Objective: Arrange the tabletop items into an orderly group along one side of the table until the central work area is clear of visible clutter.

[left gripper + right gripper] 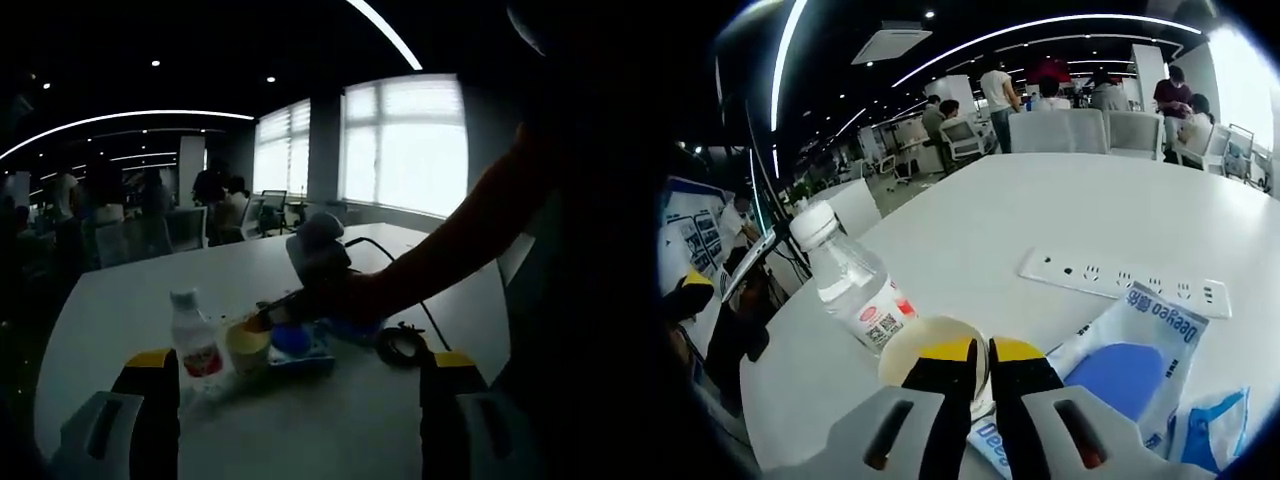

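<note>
While I hold my two grippers over the white table [1120, 210], my right gripper [980, 365] has its yellow-tipped jaws almost shut, with just a thin gap between them. They sit right at the near rim of a small paper cup [930, 345], but I cannot tell if they pinch the rim or only touch it. A clear water bottle [850, 280] with a white cap and a red and white label stands just beside the cup, leaning a little in this view. On the other side of my jaws lies a white and blue packet [1130, 365], touching the cup's side. A long white power strip [1125, 280] lies flat on the table past the packet, apart from it.

From my left gripper view, my left gripper [300, 375] has its jaws spread wide with nothing between them. Between them I see the bottle [195, 340], the cup [247, 348] and the blue packet [300, 345] bunched close together near the table edge. My other gripper [318, 255] reaches down over them, with my arm [470, 225] coming in from the right. A black cable [400, 345] lies coiled just beside the packet
</note>
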Tool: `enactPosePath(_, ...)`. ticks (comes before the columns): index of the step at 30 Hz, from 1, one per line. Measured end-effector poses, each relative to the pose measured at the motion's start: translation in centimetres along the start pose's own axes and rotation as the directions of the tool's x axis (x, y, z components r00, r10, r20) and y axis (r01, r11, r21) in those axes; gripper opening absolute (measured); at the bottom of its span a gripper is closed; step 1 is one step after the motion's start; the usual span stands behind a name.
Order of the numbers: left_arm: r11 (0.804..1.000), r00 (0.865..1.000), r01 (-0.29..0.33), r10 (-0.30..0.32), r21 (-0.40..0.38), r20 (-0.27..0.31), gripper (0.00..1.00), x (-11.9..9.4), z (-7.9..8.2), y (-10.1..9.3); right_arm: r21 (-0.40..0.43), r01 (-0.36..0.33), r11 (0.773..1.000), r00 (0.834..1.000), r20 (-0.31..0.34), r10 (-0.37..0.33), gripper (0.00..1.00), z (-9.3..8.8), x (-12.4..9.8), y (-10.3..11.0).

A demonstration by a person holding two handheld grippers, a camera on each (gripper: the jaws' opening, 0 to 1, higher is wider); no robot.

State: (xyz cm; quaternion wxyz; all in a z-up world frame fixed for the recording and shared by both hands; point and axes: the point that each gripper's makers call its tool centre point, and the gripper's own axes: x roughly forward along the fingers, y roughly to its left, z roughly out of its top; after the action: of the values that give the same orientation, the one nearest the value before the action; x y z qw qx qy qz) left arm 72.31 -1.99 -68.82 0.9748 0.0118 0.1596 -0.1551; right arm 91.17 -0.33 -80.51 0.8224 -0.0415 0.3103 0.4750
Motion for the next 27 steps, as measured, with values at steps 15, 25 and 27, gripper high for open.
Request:
enactPosePath(15,1.000,1.000,0.000,0.000,-0.024,-0.007,1.00,0.0,-0.5,-0.1,-0.031,-0.024,0.999,0.998,0.050,0.026,0.21,1.0,-2.7,0.0)
enactPosePath(25,0.998,0.999,0.020,-0.022,-0.054,-0.038,1.00,0.7,-1.5,-1.0,-0.098,-0.035,0.995,0.997,0.068,0.042,0.40,-0.3,-7.1,0.5)
enactPosePath(27,0.998,0.998,0.021,-0.025,-0.063,-0.052,1.00,0.8,-1.9,-1.1,-0.111,-0.036,0.993,0.997,0.071,0.044,0.43,-0.7,-8.1,0.5)
